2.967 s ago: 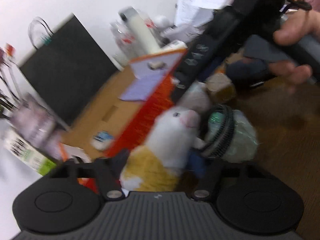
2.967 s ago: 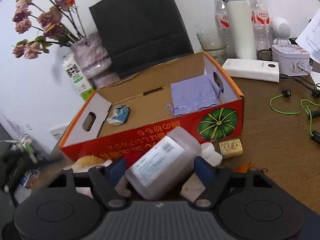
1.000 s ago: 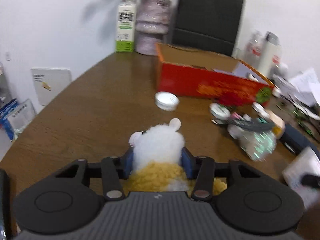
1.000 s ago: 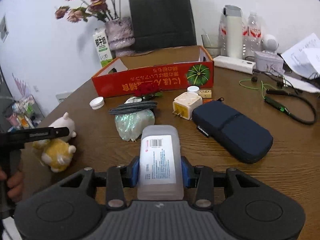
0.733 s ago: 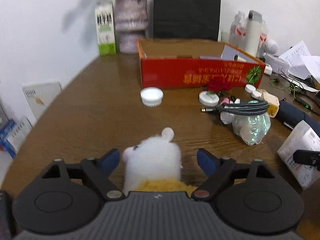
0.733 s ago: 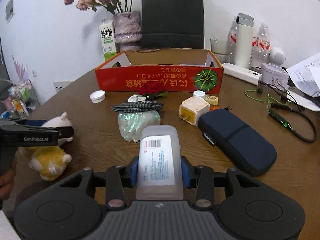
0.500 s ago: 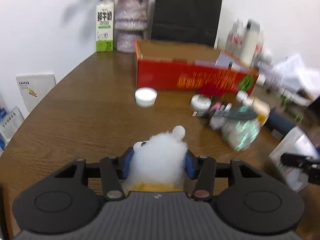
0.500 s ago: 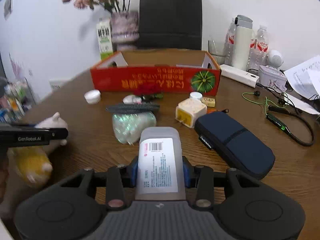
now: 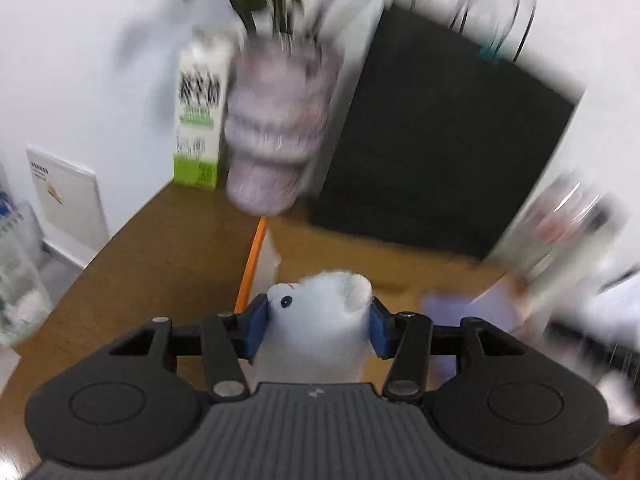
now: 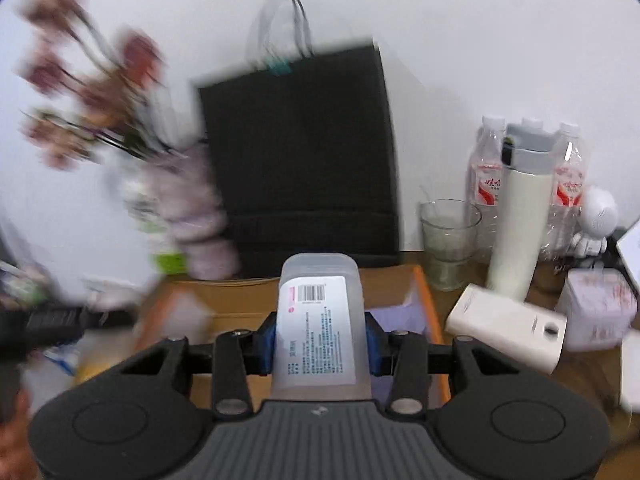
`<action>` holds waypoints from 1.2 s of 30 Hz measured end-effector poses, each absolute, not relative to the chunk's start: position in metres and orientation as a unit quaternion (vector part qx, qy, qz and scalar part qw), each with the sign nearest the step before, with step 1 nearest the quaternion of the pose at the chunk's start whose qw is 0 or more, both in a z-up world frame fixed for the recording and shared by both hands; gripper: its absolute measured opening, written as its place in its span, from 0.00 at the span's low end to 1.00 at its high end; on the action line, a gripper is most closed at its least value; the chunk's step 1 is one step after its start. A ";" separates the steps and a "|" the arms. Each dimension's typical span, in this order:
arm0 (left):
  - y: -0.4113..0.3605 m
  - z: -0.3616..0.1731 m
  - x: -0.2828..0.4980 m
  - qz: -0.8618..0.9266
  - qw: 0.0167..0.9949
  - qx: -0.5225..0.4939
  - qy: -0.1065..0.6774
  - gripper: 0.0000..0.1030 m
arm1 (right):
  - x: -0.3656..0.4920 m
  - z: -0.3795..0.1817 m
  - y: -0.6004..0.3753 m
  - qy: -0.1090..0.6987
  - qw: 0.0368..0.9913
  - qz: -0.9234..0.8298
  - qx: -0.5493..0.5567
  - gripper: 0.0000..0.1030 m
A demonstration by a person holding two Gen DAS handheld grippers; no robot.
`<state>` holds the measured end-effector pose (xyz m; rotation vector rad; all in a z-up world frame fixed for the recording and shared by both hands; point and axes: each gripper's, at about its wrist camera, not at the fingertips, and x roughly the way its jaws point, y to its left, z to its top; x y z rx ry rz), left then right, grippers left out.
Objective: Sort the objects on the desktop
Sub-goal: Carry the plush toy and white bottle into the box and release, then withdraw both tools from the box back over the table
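Note:
My left gripper [image 9: 318,330] is shut on a white and yellow plush toy [image 9: 316,320], held in the air over the left end of the open cardboard box [image 9: 392,264]. My right gripper [image 10: 320,334] is shut on a translucent plastic bottle with a barcode label [image 10: 318,320], held over the same box [image 10: 244,300], near its right wall. A lilac cloth pouch lies inside the box [image 9: 452,308] and shows beside the bottle in the right wrist view [image 10: 400,320]. The left gripper shows blurred at the left edge of the right wrist view [image 10: 44,328].
Behind the box stand a black paper bag [image 10: 300,160], a vase of dried flowers [image 9: 276,136] and a milk carton [image 9: 200,120]. To the right are a glass cup [image 10: 450,240], a white thermos [image 10: 520,208], water bottles [image 10: 484,172], a power bank [image 10: 506,330] and a tin [image 10: 600,308].
Both grippers have risen from the table and moved forward over the box, each keeping its object. The left gripper opened briefly and shut again on the plush toy earlier.

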<state>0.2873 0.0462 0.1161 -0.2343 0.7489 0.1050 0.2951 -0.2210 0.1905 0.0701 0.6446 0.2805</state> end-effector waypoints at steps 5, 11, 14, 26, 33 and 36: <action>0.051 0.068 0.313 0.052 0.907 -0.097 0.406 0.53 | 0.383 0.141 -0.199 0.375 0.922 0.095 -0.012 0.39; 0.040 0.049 0.320 0.066 0.922 -0.009 0.381 0.57 | 0.425 0.110 -0.192 0.386 0.919 0.063 -0.040 0.50; 0.042 0.049 0.319 0.072 0.928 -0.026 0.364 0.57 | 0.421 0.106 -0.192 0.376 0.923 0.065 -0.040 0.49; 0.055 0.115 0.282 0.025 0.922 -0.080 0.379 0.92 | 0.363 0.172 -0.211 0.369 0.923 0.104 0.003 0.75; 0.052 0.133 0.217 0.009 0.930 -0.074 0.361 1.00 | 0.279 0.187 -0.229 0.371 0.919 0.131 0.033 0.76; 0.061 0.127 0.174 -0.020 0.927 -0.114 0.357 1.00 | 0.228 0.182 -0.235 0.359 0.923 0.137 0.029 0.77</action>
